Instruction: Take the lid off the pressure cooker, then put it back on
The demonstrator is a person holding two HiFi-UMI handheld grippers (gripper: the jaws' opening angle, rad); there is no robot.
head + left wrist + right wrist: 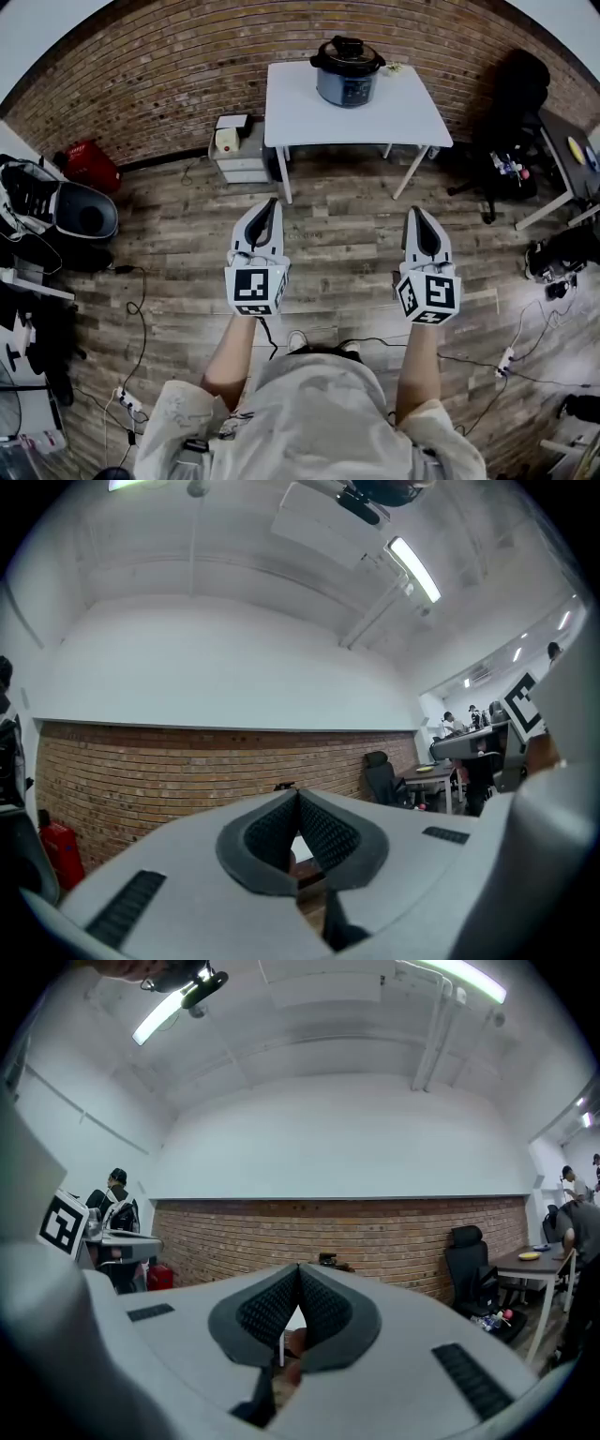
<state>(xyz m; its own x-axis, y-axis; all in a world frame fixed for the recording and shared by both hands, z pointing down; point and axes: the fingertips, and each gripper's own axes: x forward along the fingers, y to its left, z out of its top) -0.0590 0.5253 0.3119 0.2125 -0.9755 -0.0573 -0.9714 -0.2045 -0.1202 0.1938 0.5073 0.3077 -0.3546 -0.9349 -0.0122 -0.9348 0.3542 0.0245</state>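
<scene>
The pressure cooker (348,75) is sitting at the far edge of the tabletop (309,117), by the brick wall (169,75), with its lid (348,52) on top. A drawer unit (239,157) is standing left of the tabletop and an office chair (514,108) right of it. The left tool (271,204) and right tool (414,212) are hanging side by side over the floor (337,225), well before the tabletop.

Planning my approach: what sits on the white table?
A pressure cooker with its lid on, plus something small beside it, too tiny to identify. The lid hides the cooker's inside.

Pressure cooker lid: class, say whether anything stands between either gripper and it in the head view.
Nothing visible does. The left gripper and right gripper, both shut, hang over wood floor short of the white table; the lid sits on the pressure cooker, nothing in front of it.
</scene>
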